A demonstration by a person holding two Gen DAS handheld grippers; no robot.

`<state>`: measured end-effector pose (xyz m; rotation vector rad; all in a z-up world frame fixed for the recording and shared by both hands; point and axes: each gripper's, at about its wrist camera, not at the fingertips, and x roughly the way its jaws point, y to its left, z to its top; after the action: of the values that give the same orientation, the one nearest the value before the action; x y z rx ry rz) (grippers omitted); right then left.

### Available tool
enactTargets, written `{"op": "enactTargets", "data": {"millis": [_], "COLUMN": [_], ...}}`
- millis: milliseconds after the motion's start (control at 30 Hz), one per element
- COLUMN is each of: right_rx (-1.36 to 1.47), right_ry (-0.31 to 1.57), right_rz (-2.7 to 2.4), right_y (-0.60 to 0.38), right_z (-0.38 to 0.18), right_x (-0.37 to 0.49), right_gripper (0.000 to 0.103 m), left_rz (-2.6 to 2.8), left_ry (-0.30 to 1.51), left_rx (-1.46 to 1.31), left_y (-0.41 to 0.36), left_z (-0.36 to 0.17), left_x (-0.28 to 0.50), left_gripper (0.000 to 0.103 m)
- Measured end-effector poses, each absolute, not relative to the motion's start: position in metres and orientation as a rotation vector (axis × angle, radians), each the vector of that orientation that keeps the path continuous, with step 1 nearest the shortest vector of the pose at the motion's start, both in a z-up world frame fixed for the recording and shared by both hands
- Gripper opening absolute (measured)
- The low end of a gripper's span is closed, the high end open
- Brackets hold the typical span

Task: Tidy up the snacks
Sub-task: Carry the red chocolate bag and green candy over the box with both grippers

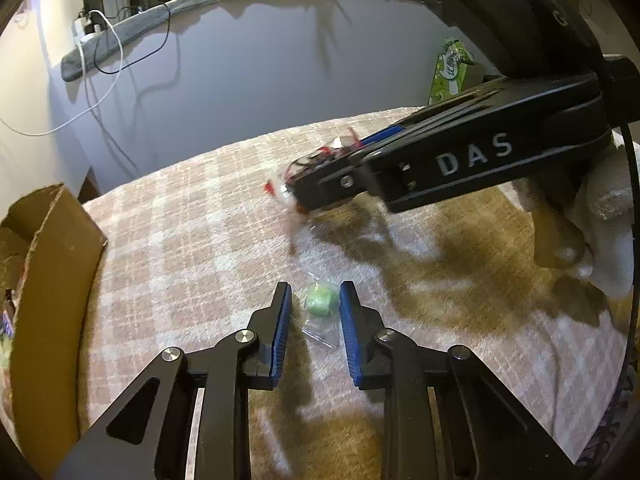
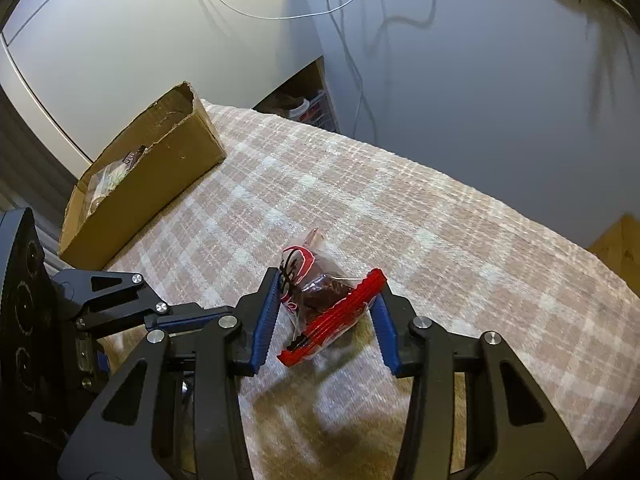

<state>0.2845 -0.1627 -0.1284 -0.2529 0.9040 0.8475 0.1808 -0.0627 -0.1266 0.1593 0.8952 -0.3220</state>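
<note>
The left gripper (image 1: 314, 312) brackets a green candy (image 1: 319, 299), pads not quite pressing; the right gripper (image 2: 326, 312) pinches a red snack bag (image 2: 320, 300). The cardboard box (image 2: 160, 168) sits left of both. Squeeze fully, lift straight, then carry boxward.

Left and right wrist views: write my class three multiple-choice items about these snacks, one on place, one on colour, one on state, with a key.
1. Where is the green sweet? A in the box; B between the left hand-held gripper's fingers; C on the floor.
2. The snack packet in the right hand-held gripper has a crimped edge of what colour? A red; B yellow; C green.
3. How is the cardboard box? A taped shut; B upside down; C open-topped, with wrappers inside.
Key: B, it lies between the fingers; A, the crimped strip is red; C, wrappers show through the open top.
</note>
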Motion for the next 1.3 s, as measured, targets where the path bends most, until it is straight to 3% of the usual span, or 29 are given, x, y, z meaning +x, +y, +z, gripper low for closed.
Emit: {"op": "enactTargets", "data": {"millis": [633, 1300], "right_rx": [-0.235, -0.25], "right_ry": [0.766, 0.658], "right_rz": [0.871, 0.968], "right_y": [-0.152, -0.033], "right_z": [-0.07, -0.045], "right_x": [0.211, 0.162], "right_gripper": [0.045, 0.045], "left_rz": [-0.197, 0.01], "left_ry": [0.727, 0.629], "left_rx": [0.065, -0.037], "left_y": [-0.001, 0.114], "left_z": [-0.058, -0.029], "left_x": [0.13, 0.095], "left_gripper": [0.022, 0.022]}}
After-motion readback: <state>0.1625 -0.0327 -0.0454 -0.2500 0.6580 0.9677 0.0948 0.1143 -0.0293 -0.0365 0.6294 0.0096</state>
